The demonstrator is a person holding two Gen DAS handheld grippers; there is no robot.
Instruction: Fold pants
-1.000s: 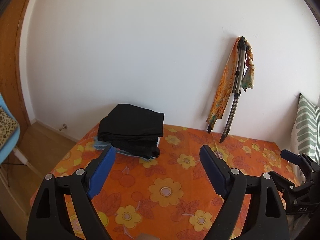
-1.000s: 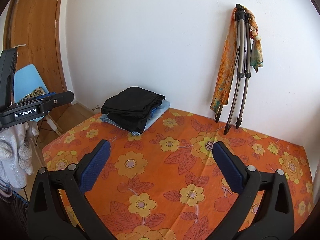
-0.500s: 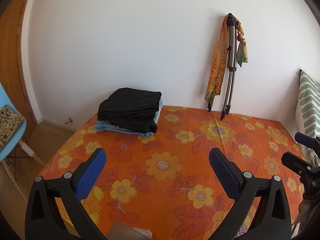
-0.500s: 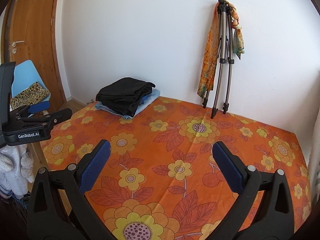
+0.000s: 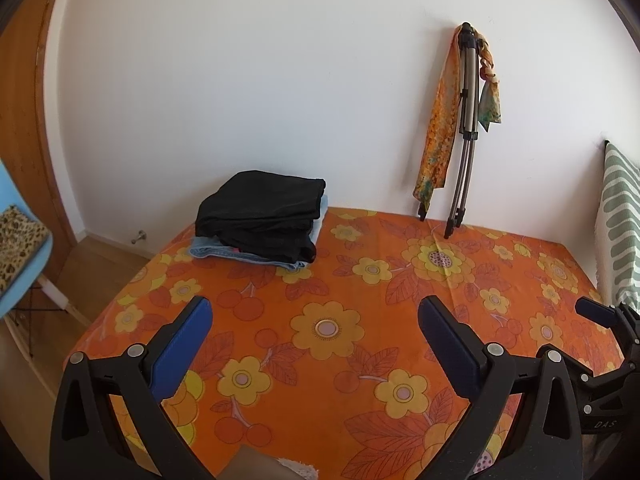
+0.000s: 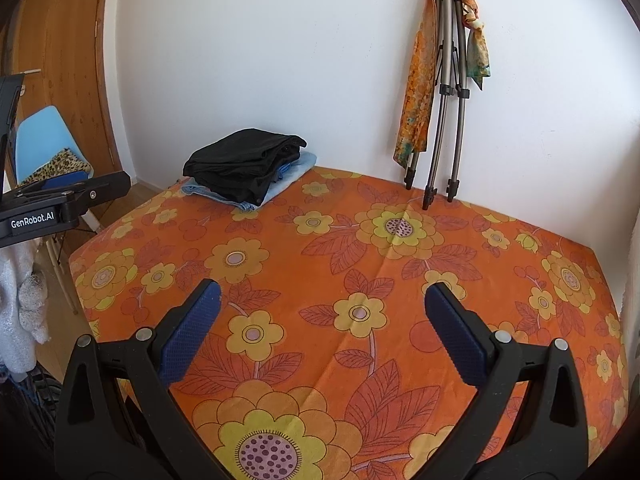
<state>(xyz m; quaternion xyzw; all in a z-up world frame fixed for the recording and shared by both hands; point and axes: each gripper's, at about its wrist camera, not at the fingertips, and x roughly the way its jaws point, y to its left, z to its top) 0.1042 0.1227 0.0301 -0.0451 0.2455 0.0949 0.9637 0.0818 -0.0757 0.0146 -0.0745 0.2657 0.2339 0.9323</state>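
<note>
Folded black pants lie on top of folded light-blue jeans in a stack at the far left corner of the orange flowered bed cover. The stack also shows in the right wrist view. My left gripper is open and empty, held above the near part of the bed, well short of the stack. My right gripper is open and empty above the middle of the cover. The right gripper's side shows at the right edge of the left view.
A folded tripod with an orange scarf leans on the white wall behind the bed. A blue chair with a leopard cushion and a wooden door stand left. A striped pillow sits at the right edge.
Both grippers have drawn back and tilted down slightly over the bed; the stack and the tripod look a little further and lower in view. Both stay open.
</note>
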